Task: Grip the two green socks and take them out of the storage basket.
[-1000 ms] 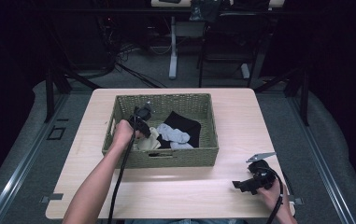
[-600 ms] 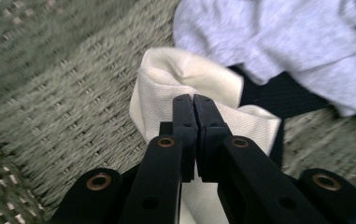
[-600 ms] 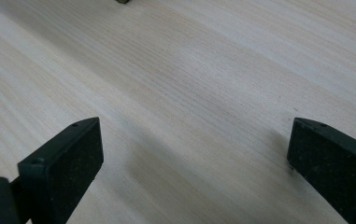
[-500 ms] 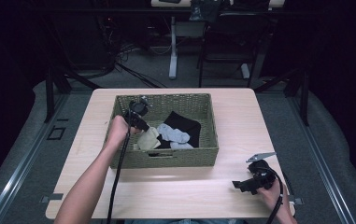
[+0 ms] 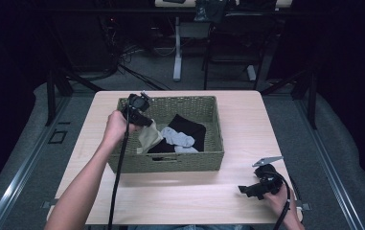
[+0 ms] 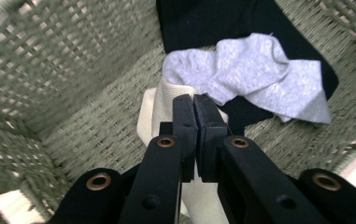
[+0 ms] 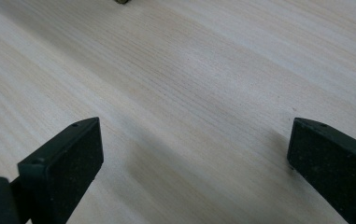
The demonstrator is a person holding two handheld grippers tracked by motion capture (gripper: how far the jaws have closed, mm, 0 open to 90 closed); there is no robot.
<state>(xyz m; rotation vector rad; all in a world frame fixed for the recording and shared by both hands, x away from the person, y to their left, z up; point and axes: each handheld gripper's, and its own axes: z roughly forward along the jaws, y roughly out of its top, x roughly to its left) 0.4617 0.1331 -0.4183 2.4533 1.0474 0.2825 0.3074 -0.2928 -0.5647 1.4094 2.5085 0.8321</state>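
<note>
Inside the olive woven wicker basket (image 5: 170,160), the left gripper (image 6: 194,114) pinches a cream ribbed sock (image 6: 159,109) beside crumpled grey (image 6: 255,74) and black socks (image 6: 203,21). Right of the basket, the right gripper (image 7: 194,163) gapes over pale wood-grain table (image 7: 189,70).

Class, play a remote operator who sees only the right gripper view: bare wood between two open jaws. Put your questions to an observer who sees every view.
Operator: What is the left gripper doing?
Observer: The left gripper is shut on a cream sock.
Operator: Where is that sock?
Observer: Hanging over a woven basket.
Operator: What else lies inside?
Observer: A grey sock lying on a black cloth.
</note>
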